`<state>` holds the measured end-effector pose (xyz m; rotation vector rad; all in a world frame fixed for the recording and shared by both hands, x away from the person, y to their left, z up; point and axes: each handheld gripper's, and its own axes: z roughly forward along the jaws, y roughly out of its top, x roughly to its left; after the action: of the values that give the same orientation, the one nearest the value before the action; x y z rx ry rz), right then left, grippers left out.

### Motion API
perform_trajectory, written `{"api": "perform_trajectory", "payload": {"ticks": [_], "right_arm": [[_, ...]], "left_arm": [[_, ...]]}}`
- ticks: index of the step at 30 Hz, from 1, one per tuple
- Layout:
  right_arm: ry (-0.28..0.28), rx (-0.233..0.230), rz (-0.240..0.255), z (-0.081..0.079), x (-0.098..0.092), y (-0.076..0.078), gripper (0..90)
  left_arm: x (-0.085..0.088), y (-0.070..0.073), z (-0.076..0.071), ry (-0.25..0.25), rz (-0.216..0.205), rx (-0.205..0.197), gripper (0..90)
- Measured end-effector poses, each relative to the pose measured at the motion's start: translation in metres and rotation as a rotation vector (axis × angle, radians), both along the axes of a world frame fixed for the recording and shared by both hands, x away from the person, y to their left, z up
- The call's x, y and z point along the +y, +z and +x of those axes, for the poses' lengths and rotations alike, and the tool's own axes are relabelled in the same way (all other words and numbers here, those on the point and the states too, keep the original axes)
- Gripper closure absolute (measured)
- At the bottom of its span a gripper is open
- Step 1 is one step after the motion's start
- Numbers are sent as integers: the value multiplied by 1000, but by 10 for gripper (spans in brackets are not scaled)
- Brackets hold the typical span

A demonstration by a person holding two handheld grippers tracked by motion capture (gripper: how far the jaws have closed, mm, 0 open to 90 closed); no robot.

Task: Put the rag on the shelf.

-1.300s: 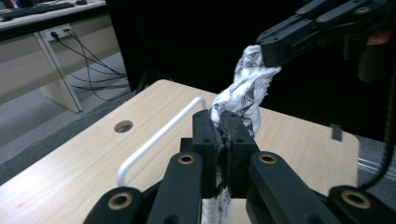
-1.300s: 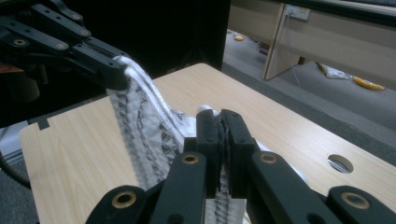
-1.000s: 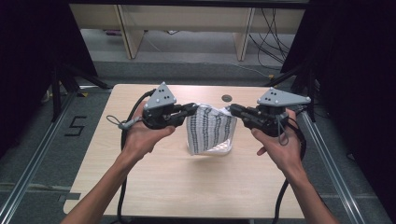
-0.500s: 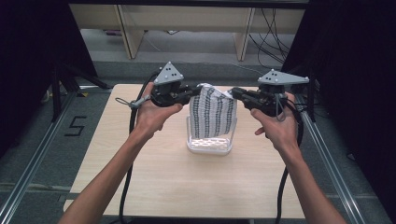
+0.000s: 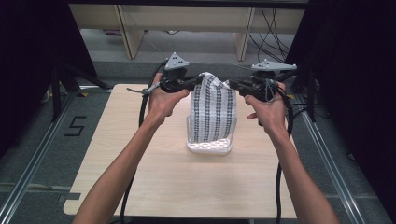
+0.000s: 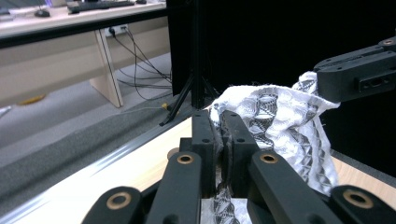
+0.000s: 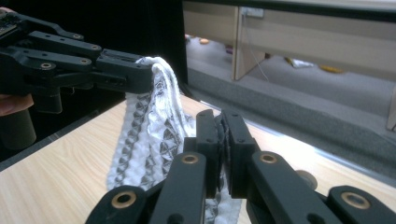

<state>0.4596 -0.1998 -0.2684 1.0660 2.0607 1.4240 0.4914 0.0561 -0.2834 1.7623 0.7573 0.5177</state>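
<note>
A: Where is the cloth (image 5: 212, 109)?
B: Hanging above the white basket (image 5: 209, 147) on the worktop (image 5: 140, 177), left claw (image 5: 198, 80) and right claw (image 5: 232, 85) each clamped on a top corner.
A: Handling?
B: Light, limp; corners suit.

The cloth (image 5: 214, 109) is white with dark grey patterned stripes. The basket (image 5: 209, 146) under it is white, the table (image 5: 140, 172) pale wood, both grippers black.
</note>
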Motion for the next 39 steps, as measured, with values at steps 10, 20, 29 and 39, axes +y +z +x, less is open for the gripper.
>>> {"api": "perform_trajectory", "payload": {"ticks": [10, 20, 29, 39], "right_arm": [[-28, 64, 10, 27, 1, -15, 869], [-54, 138, 5, 49, 2, -41, 863], [-78, 186, -19, 57, 8, -52, 863], [-90, 226, -45, 66, 9, -69, 863]], "left_arm": [[-1, -16, 21, 26, -8, 73, 843], [-3, -39, 37, 44, 13, 154, 836], [-3, -57, 46, 44, 43, 202, 833], [-6, -72, 50, 47, 34, 238, 832]]}}
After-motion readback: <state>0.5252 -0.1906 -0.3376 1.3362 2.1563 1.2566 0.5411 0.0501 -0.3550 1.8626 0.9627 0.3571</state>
